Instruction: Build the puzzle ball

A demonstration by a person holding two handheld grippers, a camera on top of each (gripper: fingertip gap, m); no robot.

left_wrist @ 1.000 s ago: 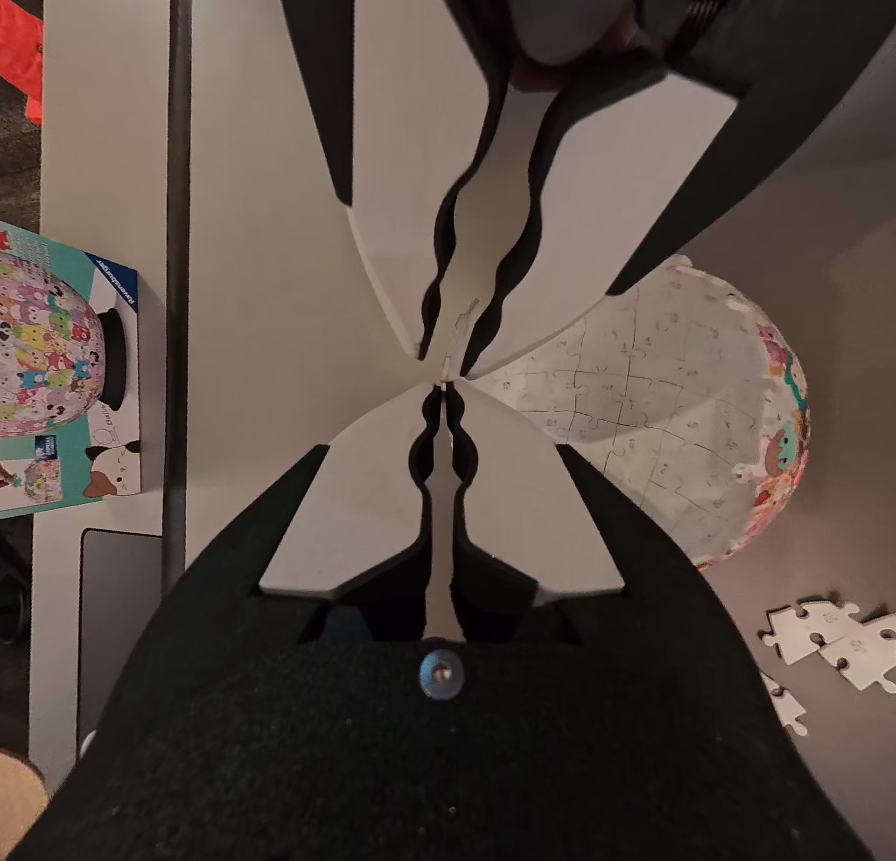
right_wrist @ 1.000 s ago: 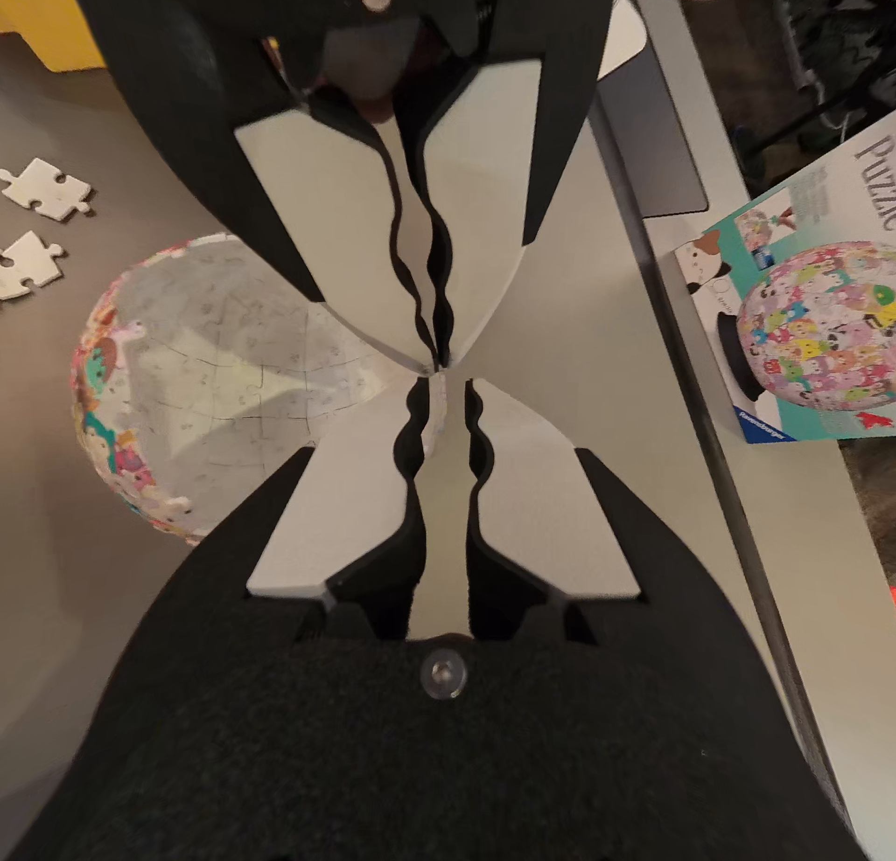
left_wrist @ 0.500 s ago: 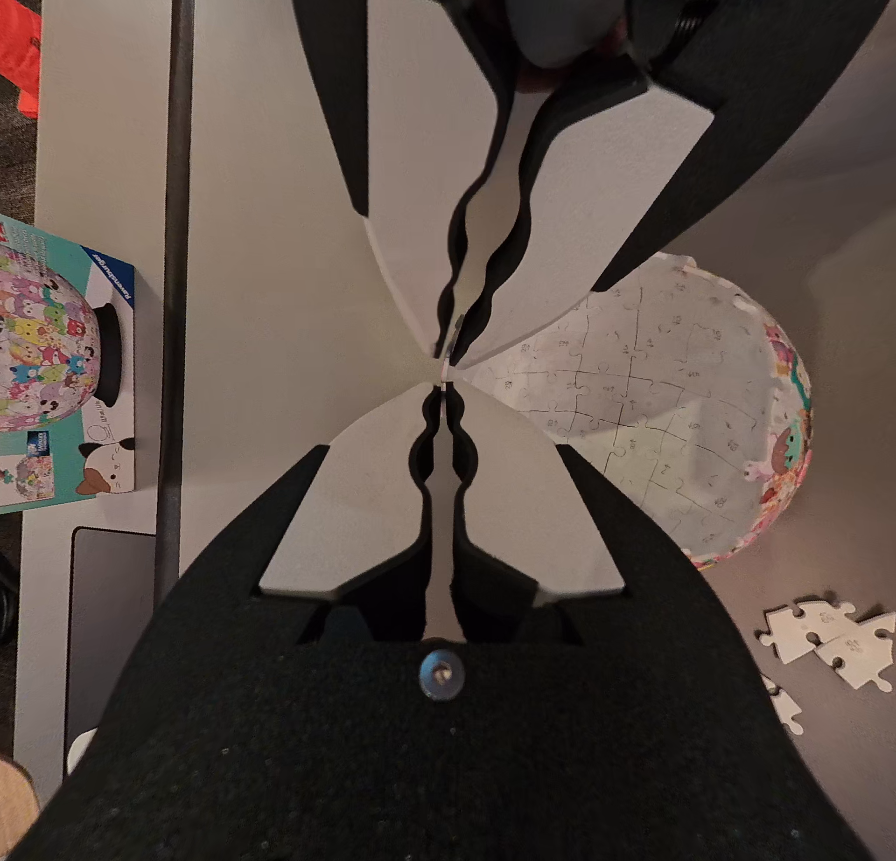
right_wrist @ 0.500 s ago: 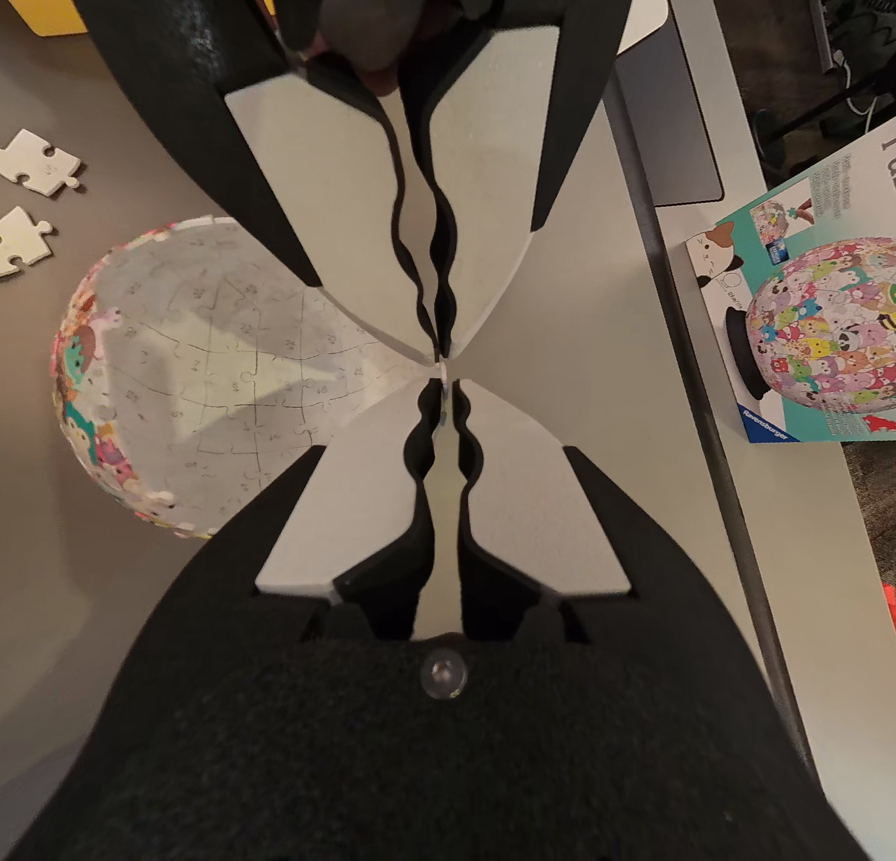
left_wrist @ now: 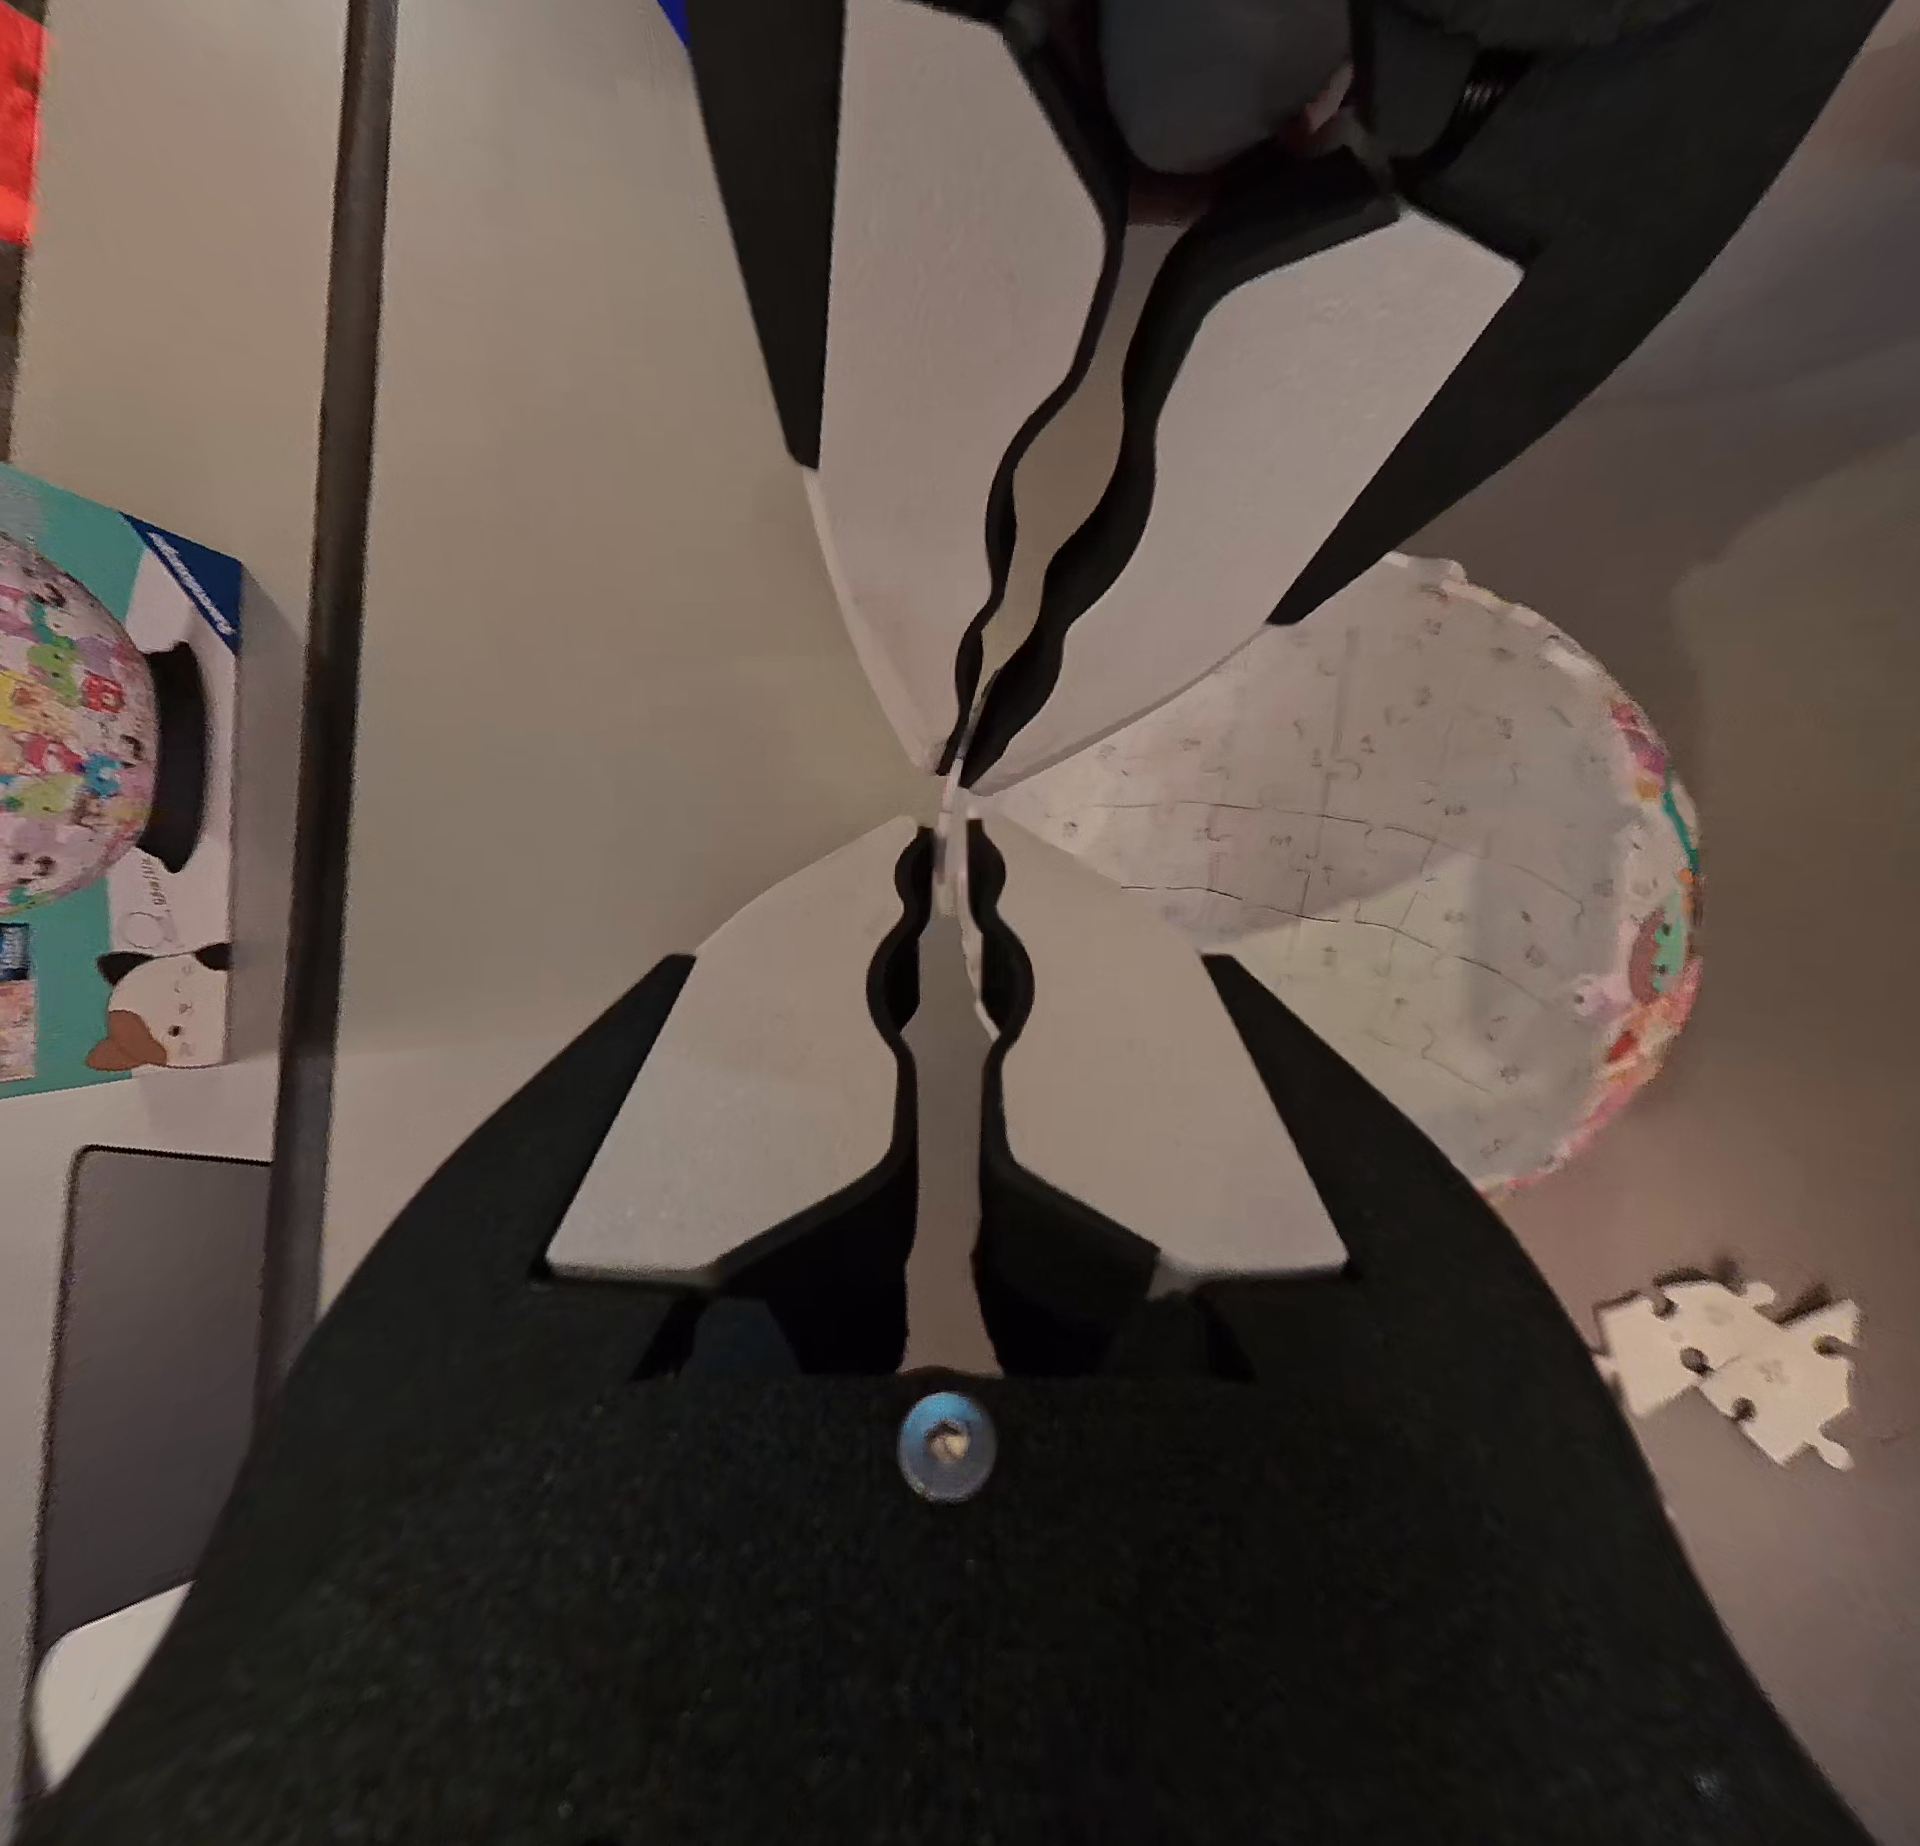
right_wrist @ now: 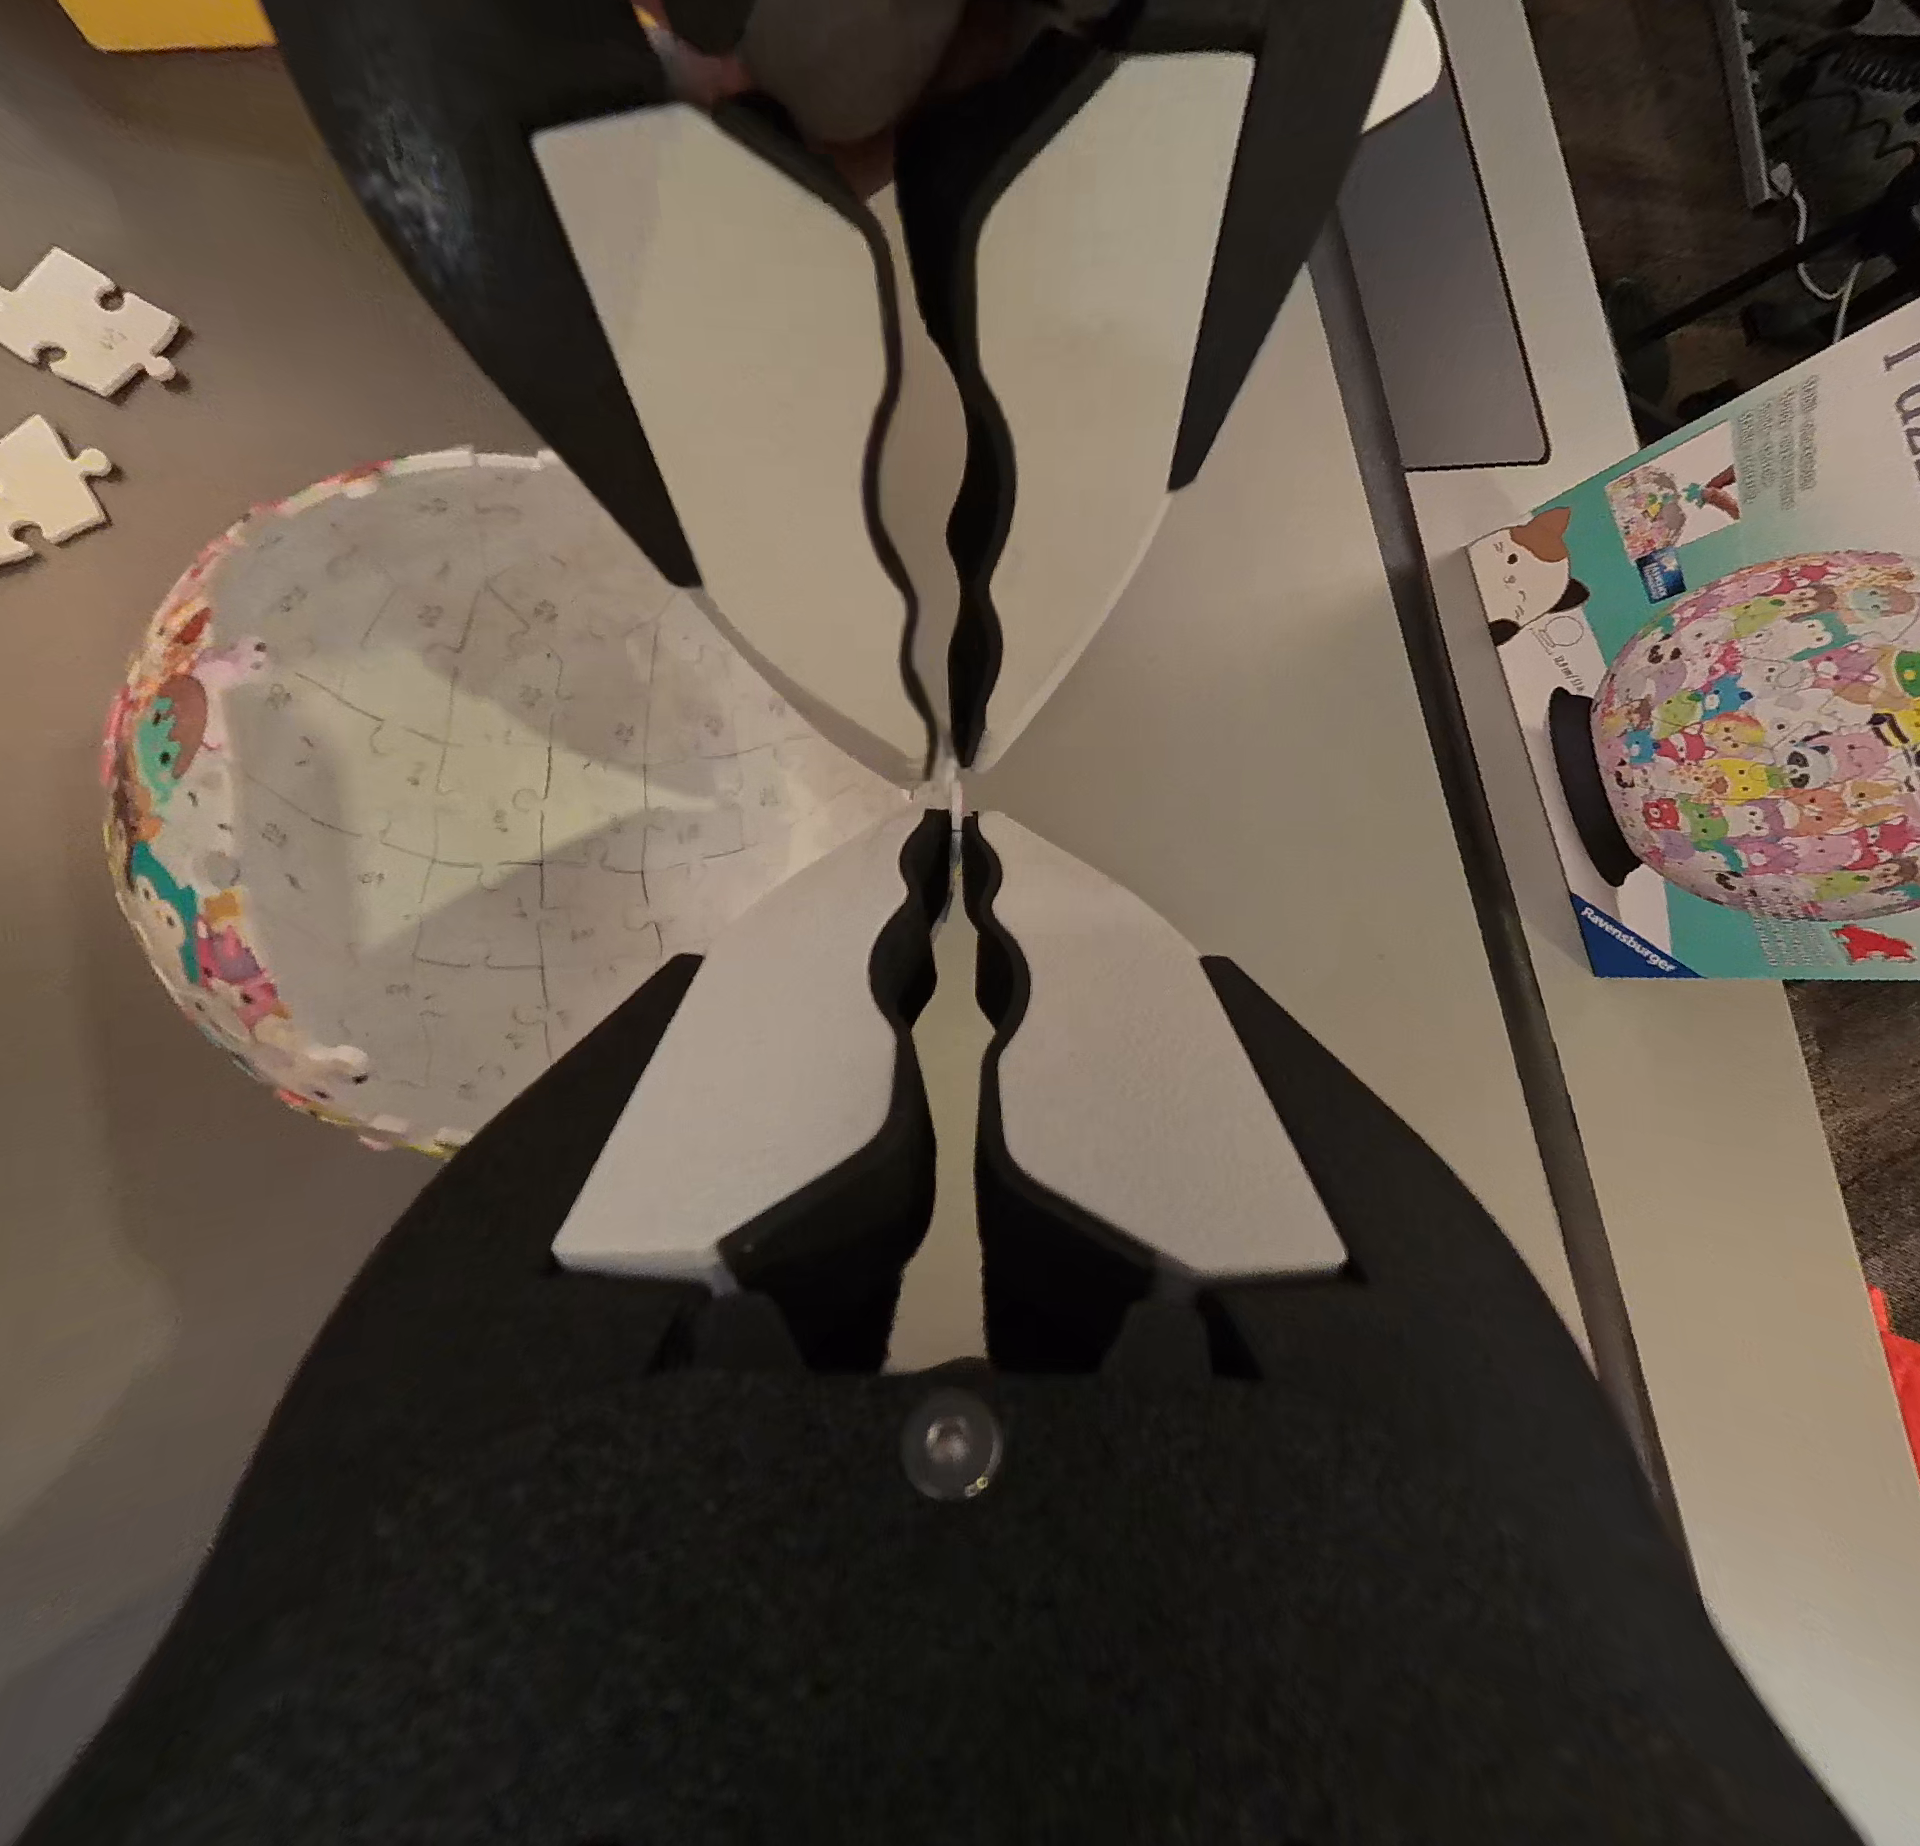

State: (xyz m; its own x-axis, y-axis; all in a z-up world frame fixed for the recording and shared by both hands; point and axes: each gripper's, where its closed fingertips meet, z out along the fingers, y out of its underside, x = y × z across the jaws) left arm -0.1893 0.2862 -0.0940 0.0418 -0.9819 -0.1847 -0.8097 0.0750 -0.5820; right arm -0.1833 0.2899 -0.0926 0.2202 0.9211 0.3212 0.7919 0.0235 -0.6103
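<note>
The left gripper (left_wrist: 948,840) and the right gripper (right_wrist: 951,840) meet tip to tip above the table (left_wrist: 582,549), each with its jaws closed on a thin white puzzle piece (left_wrist: 948,866) seen edge-on between the tips; whether they share one piece or hold two cannot be told. The half-built puzzle ball (right_wrist: 416,809) lies on the darker mat (right_wrist: 94,1225) just beside the tips, its white inside facing up. Loose pieces (left_wrist: 1730,1365) lie near it, and the puzzle box (right_wrist: 1756,716) sits on the far side.
</note>
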